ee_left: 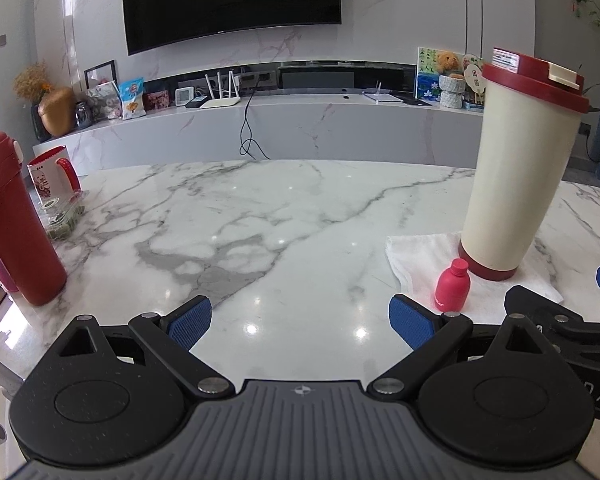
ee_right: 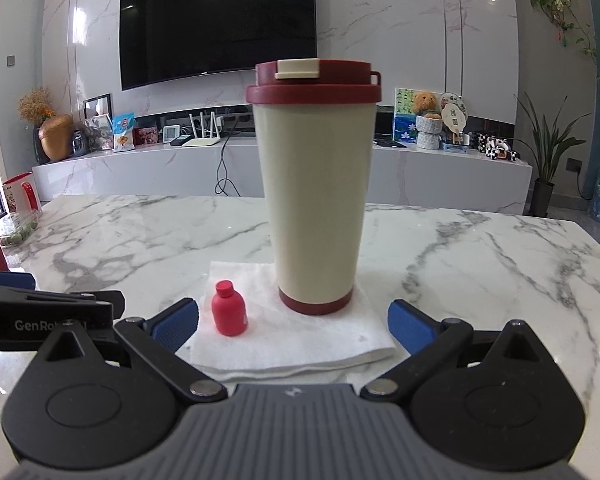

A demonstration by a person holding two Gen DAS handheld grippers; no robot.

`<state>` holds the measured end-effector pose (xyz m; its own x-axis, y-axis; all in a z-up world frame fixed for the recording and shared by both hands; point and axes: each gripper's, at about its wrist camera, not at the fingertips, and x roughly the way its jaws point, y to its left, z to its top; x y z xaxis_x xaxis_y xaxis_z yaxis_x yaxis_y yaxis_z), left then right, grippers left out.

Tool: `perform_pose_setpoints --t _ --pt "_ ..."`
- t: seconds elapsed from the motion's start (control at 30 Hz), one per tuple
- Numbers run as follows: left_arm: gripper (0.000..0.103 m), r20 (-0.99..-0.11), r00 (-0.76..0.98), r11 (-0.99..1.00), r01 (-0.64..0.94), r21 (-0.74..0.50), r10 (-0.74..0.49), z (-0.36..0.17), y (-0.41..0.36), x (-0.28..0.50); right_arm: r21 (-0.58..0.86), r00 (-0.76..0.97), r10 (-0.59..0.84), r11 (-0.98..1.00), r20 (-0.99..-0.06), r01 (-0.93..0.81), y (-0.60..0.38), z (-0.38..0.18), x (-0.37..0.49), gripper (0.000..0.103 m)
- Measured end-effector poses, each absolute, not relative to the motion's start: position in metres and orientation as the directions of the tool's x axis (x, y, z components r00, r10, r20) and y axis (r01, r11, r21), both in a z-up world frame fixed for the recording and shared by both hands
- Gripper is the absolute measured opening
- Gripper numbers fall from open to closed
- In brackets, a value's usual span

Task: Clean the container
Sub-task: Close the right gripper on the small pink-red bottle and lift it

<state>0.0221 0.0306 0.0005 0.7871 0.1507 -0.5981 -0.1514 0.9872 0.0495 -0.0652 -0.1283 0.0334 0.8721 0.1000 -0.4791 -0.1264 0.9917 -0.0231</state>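
— Marble counter (ee_right: 140, 236), white with grey veins. Where does the container stand?

— Upright on a folded white cloth (ee_right: 292, 336), dead ahead in the right wrist view. Cream tumbler (ee_right: 314, 200), dark red base, dark red lid (ee_right: 314, 86) on top with a cream flip tab closed.

— Anything beside?

— Small pink bottle (ee_right: 229, 310), capped, upright on the same cloth, just left of the tumbler's base, not touching.

— Right gripper (ee_right: 293, 322)?

— Low over the near edge of the cloth, jaws spread wide, blue pads clear of everything, gripping nothing. Tumbler well ahead of the pads.

— Left gripper (ee_left: 300, 322)?

— Over bare marble, jaws likewise parted and empty. From that side, tumbler (ee_left: 520, 176) and pink bottle (ee_left: 453, 286) off to the right, cloth (ee_left: 420, 256) under both.

— Far left of the counter?

— Tall red flask (ee_left: 16, 220) near the edge, then a white mug with a red handle (ee_left: 54, 176) and a clear tub of something green, contents hard to make out.

— Behind?

— Dark television (ee_right: 218, 24) on a marble wall, a low shelf of small clutter below.
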Motion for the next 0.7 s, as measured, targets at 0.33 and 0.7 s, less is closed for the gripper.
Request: perform_pose_setpoints --t 0.33,0.7 --pt "0.097 -0.625 0.76 0.978 -0.207 0.025 0.177 -0.003 0.046 0.028 0.001 0.868 0.155 0.985 -0.471 -0.175 -0.114 0.035 -0.053 0.093" --pt "0.097 -0.652 0.733 0.969 -0.249 0.007 0.193 -0.009 0.054 0.032 0.036 0.847 0.199 0.977 -0.493 -0.208 -0.099 0.029 -0.033 0.06"
